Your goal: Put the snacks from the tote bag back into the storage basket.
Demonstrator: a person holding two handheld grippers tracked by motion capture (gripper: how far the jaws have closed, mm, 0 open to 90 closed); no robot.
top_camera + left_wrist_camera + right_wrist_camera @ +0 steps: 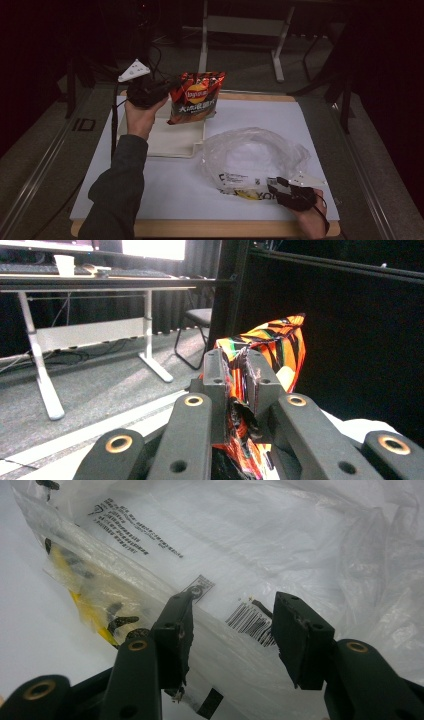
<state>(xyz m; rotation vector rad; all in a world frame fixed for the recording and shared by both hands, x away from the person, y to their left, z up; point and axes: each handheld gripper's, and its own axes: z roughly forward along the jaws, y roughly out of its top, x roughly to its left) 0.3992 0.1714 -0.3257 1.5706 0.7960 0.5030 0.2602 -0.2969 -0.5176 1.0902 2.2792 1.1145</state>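
Observation:
A red and black Lay's chip bag (195, 97) hangs upright above the far left of the table, over a shallow white tray (172, 142). My left gripper (167, 91) is shut on the bag's left edge. In the left gripper view the jaws (239, 365) pinch the orange-striped foil of the chip bag (280, 347). A large clear plastic bag (250, 155) with printed labels lies crumpled at the right. My right gripper (278, 183) rests at its near edge. In the right gripper view its jaws (232, 610) stand apart, open, over the plastic bag (280, 540) near a barcode.
A white mat (170, 192) covers the wooden table, with bare room at the near left. Beyond the table stand a white desk frame (240, 30) and dark floor. The left gripper view shows a desk (75, 282) and a chair (197, 317) farther off.

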